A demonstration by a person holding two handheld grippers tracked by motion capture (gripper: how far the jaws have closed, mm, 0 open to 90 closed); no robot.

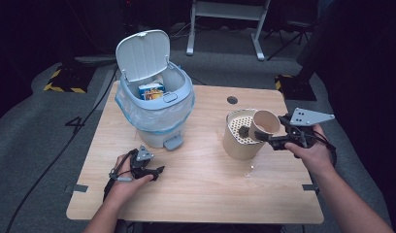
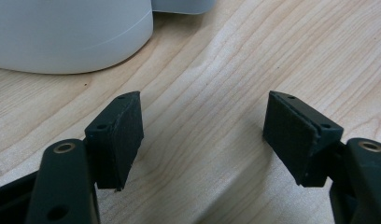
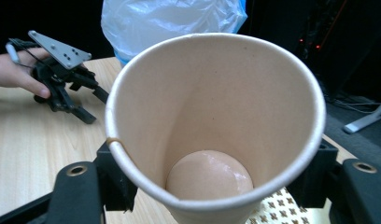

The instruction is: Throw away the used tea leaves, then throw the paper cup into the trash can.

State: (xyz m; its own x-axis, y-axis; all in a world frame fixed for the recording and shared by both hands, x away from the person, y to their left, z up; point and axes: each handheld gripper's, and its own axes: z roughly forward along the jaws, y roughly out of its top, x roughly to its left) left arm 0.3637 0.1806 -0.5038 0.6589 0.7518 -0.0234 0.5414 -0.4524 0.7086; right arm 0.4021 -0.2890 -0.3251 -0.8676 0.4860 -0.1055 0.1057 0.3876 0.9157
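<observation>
At the right of the high view, the right hand point(image 1: 310, 151) comes in from the lower right with the forearm slanting up toward the middle. Its right gripper point(image 1: 272, 137) points left and is clamped on a paper cup point(image 1: 265, 124), which is tipped on its side with its mouth turned back toward the hand. The cup hangs over the rim of a beige canister point(image 1: 237, 143) with a perforated strainer insert point(image 1: 240, 127), right of centre on the table point(image 1: 196, 194).

At the lower left of the same view, the left hand point(image 1: 127, 179) rests low on the table and carries the left gripper point(image 1: 159, 171), pointing right, below a blue-grey pedal bin point(image 1: 157, 109) whose lid stands open and which is lined with a plastic bag.

The right gripper view looks straight into the paper cup point(image 3: 216, 121): the inside is bare apart from a wet sheen on the bottom, and the pads point(image 3: 115, 179) press on both of its sides. A corner of the strainer insert point(image 3: 272, 210) shows at the lower edge, and the left gripper point(image 3: 88, 105) appears at the upper left, near the bagged bin point(image 3: 172, 21).

The left gripper view shows its jaws standing wide apart over bare wood point(image 2: 207, 116) with nothing between them, and the pale base of the bin point(image 2: 67, 32) at the upper left.
</observation>
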